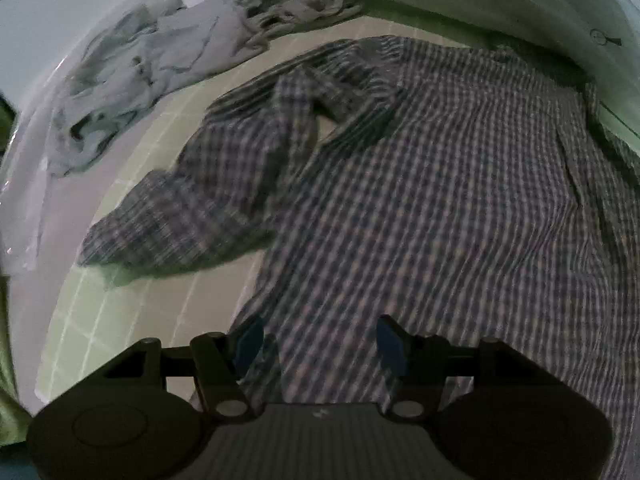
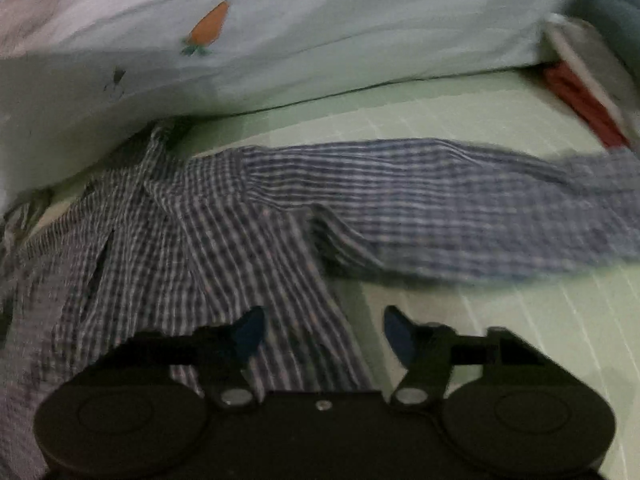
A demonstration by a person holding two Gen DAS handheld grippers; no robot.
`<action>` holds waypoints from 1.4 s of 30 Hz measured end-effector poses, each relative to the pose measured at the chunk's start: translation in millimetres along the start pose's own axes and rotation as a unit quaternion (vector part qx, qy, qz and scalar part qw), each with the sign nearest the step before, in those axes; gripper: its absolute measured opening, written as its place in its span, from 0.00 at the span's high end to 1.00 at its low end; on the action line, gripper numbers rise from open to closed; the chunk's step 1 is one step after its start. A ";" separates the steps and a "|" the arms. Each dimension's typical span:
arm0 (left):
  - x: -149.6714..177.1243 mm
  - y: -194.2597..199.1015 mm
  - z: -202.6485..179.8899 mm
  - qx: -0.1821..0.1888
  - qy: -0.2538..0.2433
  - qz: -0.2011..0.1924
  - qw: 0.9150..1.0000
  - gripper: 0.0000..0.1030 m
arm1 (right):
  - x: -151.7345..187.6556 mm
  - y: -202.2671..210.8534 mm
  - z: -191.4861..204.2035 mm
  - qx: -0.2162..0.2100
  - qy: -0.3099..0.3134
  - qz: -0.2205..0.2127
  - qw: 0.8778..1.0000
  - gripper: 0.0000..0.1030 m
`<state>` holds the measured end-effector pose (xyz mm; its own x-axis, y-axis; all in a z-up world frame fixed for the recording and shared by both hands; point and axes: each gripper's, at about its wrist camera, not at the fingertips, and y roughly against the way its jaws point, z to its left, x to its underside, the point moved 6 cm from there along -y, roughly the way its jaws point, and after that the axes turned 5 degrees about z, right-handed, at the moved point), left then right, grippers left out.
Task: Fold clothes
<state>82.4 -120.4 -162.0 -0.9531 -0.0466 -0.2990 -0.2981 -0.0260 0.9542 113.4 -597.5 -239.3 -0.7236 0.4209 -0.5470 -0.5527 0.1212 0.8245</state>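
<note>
And we're in a home, a bedroom by the looks: pale bedding with a carrot print (image 2: 210,24), a green gridded mat (image 2: 500,320) underneath, crumpled laundry (image 1: 132,80) heaped alongside.

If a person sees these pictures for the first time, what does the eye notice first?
First, the checked shirt spread over the green gridded mat, one sleeve stretched out sideways. Next, the orange carrot print on the pale cloth behind the shirt, and a crumpled pile of pale clothes at the mat's far left. Both grippers, left and right, hang open above the shirt.
</note>
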 end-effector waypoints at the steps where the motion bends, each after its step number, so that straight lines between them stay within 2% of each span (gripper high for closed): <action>1: -2.9 -1.1 -3.1 0.001 0.001 -0.002 1.000 0.38 | -2.0 -6.5 5.2 0.002 0.018 0.008 1.000 0.80; 3: -8.8 -3.4 -9.4 0.003 0.002 -0.006 1.000 0.38 | -5.5 -15.9 14.5 0.020 0.054 0.007 0.998 0.99; 5: -14.7 -5.7 -15.7 0.006 0.003 -0.009 1.000 0.38 | -12.2 -21.8 20.3 0.043 0.082 0.000 0.996 0.99; 7: -16.3 -3.2 -22.0 0.006 0.002 -0.015 1.000 0.38 | -23.6 -29.5 19.4 0.058 0.082 -0.005 0.995 0.99; 12: -9.8 14.3 -40.1 0.007 -0.013 -0.034 0.999 0.38 | -46.2 -38.9 4.5 0.042 0.036 0.009 0.998 0.97; 14: -4.2 21.3 -47.0 0.008 -0.012 -0.038 0.999 0.36 | -45.2 -28.4 -2.5 0.021 0.022 0.012 0.999 0.87; 16: 2.8 27.8 -53.8 0.008 -0.004 -0.042 0.999 0.32 | -42.1 -6.2 -18.1 0.002 -0.001 -0.012 1.000 0.50; 19: 14.1 37.6 -65.9 0.011 0.006 -0.049 0.999 0.30 | -31.1 29.4 -55.3 -0.010 -0.034 -0.050 0.998 0.41; 20: 18.0 40.8 -70.5 0.012 0.009 -0.052 0.999 0.29 | -28.5 35.7 -72.3 0.008 -0.036 -0.056 0.998 0.40; 22: 25.2 45.9 -81.7 0.012 0.012 -0.053 0.998 0.29 | -25.2 46.9 -109.6 0.054 -0.037 -0.067 0.996 0.30; 26: 34.7 53.2 -104.0 0.008 0.013 -0.056 0.998 0.28 | -27.0 53.0 -196.2 0.170 -0.052 -0.069 0.982 0.27; 27: 36.6 54.7 -108.9 0.007 0.014 -0.056 0.998 0.28 | -27.7 52.5 -216.1 0.187 -0.064 -0.067 0.978 0.27; 30: 40.0 55.9 -122.9 0.002 0.017 -0.053 0.998 0.27 | -29.7 48.1 -273.2 0.223 -0.109 -0.060 0.967 0.26; 32: 41.0 54.9 -131.3 -0.005 0.019 -0.049 0.999 0.27 | -28.1 42.6 -302.4 0.229 -0.135 -0.048 0.963 0.27; 34: 40.6 52.7 -138.2 -0.010 0.020 -0.045 0.999 0.27 | -24.4 36.8 -319.5 0.239 -0.143 -0.037 0.960 0.33; 38: 34.9 51.7 -148.8 -0.018 0.014 -0.041 0.999 0.27 | -16.5 40.0 -334.4 0.257 -0.171 -0.044 0.950 0.33; 42: 23.5 48.9 -159.1 -0.021 0.005 -0.041 0.999 0.27 | -1.8 55.0 -361.6 0.285 -0.211 -0.051 0.934 0.32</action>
<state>53.8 -281.6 -124.1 -0.9253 -0.0524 -0.3757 -0.3717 -0.0725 0.9255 -65.2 -916.6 -245.3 -0.3850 0.6833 -0.6204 -0.2139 0.5879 0.7802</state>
